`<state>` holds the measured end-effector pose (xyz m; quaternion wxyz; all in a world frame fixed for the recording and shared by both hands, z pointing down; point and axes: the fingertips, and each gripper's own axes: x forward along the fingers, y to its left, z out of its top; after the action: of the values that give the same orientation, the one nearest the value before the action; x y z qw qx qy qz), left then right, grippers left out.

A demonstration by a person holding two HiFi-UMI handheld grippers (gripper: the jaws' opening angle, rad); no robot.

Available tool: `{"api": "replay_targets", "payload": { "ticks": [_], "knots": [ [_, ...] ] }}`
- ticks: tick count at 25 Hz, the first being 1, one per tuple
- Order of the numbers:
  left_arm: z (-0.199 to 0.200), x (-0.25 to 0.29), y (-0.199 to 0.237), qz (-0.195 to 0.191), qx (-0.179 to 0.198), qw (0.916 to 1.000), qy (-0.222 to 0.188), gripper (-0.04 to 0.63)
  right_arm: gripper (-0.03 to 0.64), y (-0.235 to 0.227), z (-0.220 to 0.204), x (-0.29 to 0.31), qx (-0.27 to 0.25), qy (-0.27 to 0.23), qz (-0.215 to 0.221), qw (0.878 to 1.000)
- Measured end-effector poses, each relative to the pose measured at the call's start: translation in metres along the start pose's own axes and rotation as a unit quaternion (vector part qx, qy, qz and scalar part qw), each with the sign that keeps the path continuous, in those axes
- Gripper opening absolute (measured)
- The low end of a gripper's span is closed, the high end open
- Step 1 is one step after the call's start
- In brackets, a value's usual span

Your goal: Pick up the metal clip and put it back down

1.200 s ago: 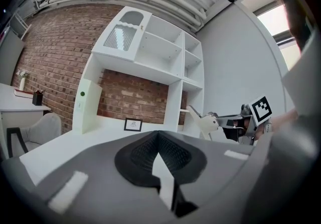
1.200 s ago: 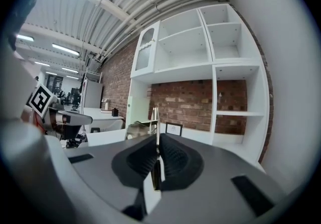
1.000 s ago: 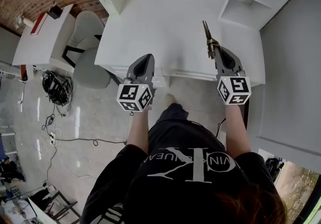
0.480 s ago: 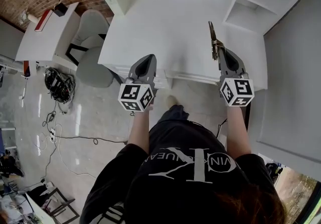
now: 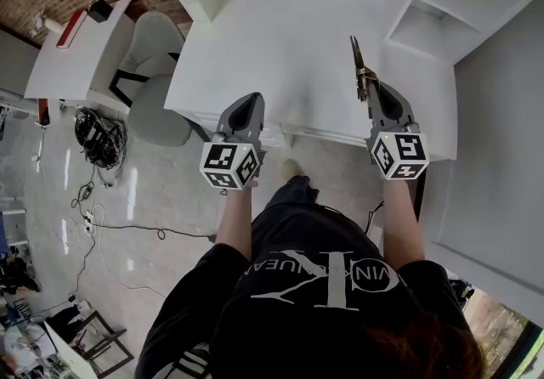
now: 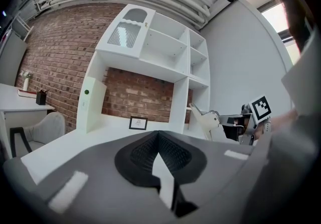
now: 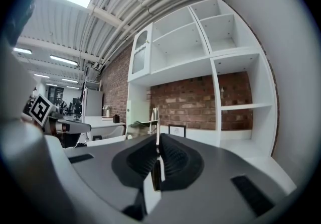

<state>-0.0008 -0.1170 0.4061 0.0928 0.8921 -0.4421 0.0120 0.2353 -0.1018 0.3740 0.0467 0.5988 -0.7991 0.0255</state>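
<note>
Right gripper view | right tongs (image 7: 158, 141) clamp metal clip (image 5: 358, 71) | left tongs (image 6: 158, 134) closed

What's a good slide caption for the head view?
Seen from above: right gripper holds the metal clip above the white desk, left gripper shut and empty.

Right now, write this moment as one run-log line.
left tool: shut, empty | right tool: shut on metal clip | clip: held over white desk | put-down: not yet done
</note>
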Motion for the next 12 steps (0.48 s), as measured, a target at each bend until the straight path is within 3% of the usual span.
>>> {"api": "replay_targets", "payload": {
  "ticks": [12],
  "knots": [
    [-0.02, 0.027, 0.029, 0.01, -0.01, 0.9995, 0.027, 0.005, 0.014, -0.005, -0.031, 0.05, 0.005, 0.044, 0.021, 0.999]
  ]
}}
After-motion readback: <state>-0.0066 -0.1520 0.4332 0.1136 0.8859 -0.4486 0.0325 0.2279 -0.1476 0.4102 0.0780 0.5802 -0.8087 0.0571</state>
